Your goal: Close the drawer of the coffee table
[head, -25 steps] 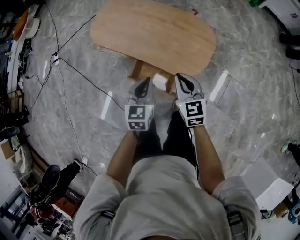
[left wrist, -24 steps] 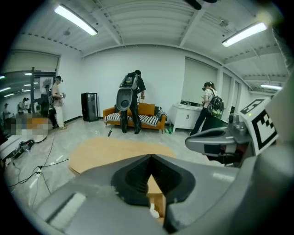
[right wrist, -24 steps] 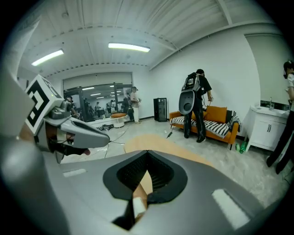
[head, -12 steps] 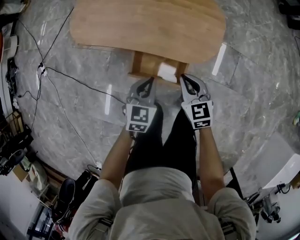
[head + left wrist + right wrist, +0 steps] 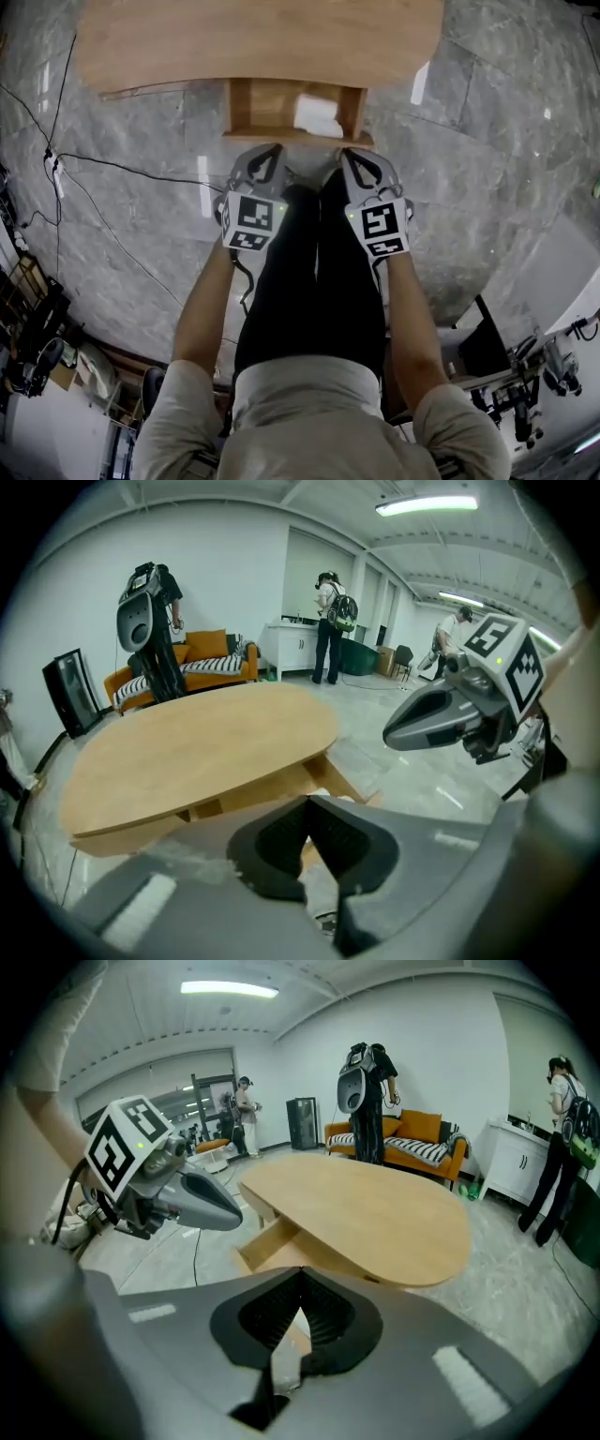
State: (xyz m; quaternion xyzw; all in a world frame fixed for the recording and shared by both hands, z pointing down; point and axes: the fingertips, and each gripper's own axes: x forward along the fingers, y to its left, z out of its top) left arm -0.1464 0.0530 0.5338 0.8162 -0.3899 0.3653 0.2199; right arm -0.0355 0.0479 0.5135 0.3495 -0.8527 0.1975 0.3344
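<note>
The oval wooden coffee table [image 5: 262, 42] fills the top of the head view. Its drawer [image 5: 246, 111] stands pulled out toward me, with a white thing [image 5: 317, 116] inside. My left gripper [image 5: 275, 152] is shut and empty, its tip just short of the drawer's front edge on the left. My right gripper [image 5: 347, 154] is also shut and empty, at the front edge on the right. In the left gripper view the shut jaws [image 5: 305, 806] point at the drawer [image 5: 330, 778] under the tabletop [image 5: 202, 742]. The right gripper view shows its jaws [image 5: 300, 1277] before the open drawer [image 5: 265, 1241].
Black cables [image 5: 122, 178] run over the marble floor left of the table. My legs in black trousers [image 5: 309, 281] stand just behind the grippers. Equipment clutters the floor at lower left and lower right. People stand near an orange sofa [image 5: 192, 666] beyond the table.
Both grippers have come down and forward together, from a gap short of the drawer to its front edge. The table now sits higher and larger in the head view.
</note>
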